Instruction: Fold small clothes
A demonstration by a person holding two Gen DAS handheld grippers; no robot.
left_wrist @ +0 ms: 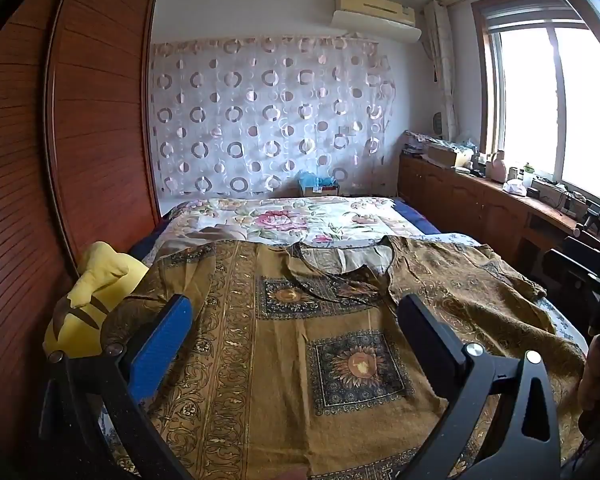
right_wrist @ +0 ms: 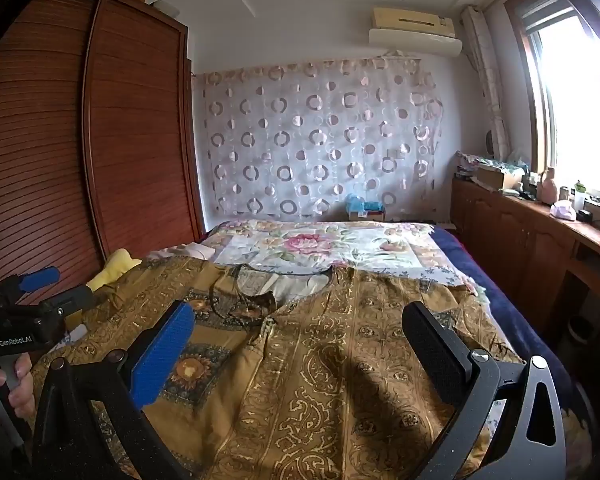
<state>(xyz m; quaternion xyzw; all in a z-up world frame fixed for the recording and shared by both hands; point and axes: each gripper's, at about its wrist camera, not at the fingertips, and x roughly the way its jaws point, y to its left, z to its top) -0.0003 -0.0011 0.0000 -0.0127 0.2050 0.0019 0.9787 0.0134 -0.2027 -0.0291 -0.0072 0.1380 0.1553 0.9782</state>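
A brown-gold patterned top [left_wrist: 300,340] lies spread flat on the bed, neckline toward the far wall; it also shows in the right wrist view [right_wrist: 320,360]. My left gripper [left_wrist: 296,320] is open and empty, held above the top's front. My right gripper [right_wrist: 300,328] is open and empty above the top's right half. The left gripper [right_wrist: 36,292] also shows at the left edge of the right wrist view, held by a hand. Part of the right gripper [left_wrist: 588,276] shows at the right edge of the left wrist view.
A floral bedspread [left_wrist: 300,216] covers the far half of the bed. A yellow plush toy [left_wrist: 88,296] lies at the bed's left edge beside a wooden wardrobe [left_wrist: 100,120]. A low wooden cabinet [left_wrist: 480,200] with clutter runs along the window on the right.
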